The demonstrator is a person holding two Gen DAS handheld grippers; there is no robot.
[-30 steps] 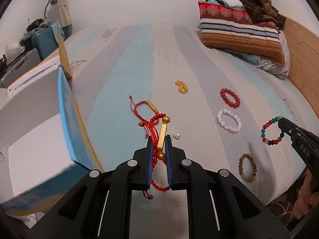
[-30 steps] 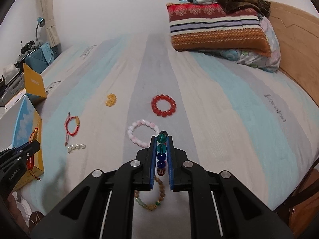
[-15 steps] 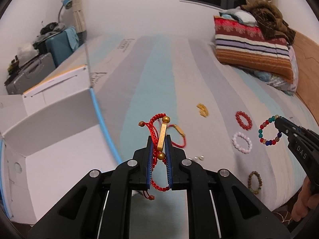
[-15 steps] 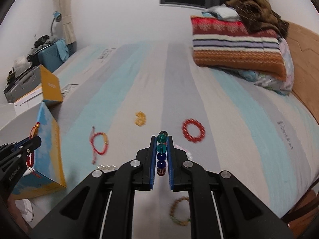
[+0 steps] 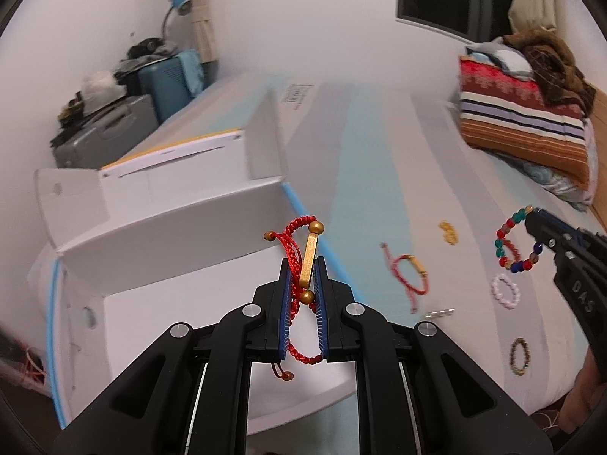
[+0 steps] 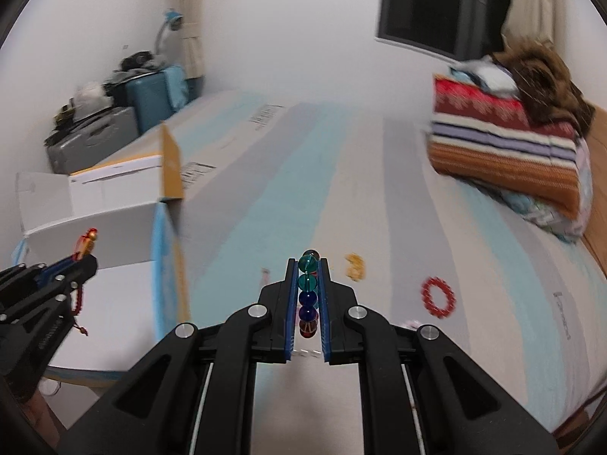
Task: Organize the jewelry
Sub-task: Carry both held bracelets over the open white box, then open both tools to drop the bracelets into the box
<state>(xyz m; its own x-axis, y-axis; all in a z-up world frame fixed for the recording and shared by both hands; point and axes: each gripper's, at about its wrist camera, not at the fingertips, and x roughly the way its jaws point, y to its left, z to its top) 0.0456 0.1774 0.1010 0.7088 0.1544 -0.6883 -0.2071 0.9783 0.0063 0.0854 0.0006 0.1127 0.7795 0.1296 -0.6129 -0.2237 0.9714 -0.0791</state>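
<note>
Red cord bracelet with gold bar [image 5: 308,261] held above open white box [image 5: 212,303]. Multicolour bead bracelet [image 5: 516,240] also lifted. Other bracelets lie on bed [image 5: 379,174].

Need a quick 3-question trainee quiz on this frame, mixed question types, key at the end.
1. True or false: the left gripper is shut on a red cord bracelet with a gold bar.
2. What is the right gripper carrying? A) pink bead bracelet B) multicoloured bead bracelet C) nothing
3. Fill in: in the left wrist view, the open white ____ lies just beyond the left gripper's fingers.

Key: 1 true. 2 B. 3 box.
</note>
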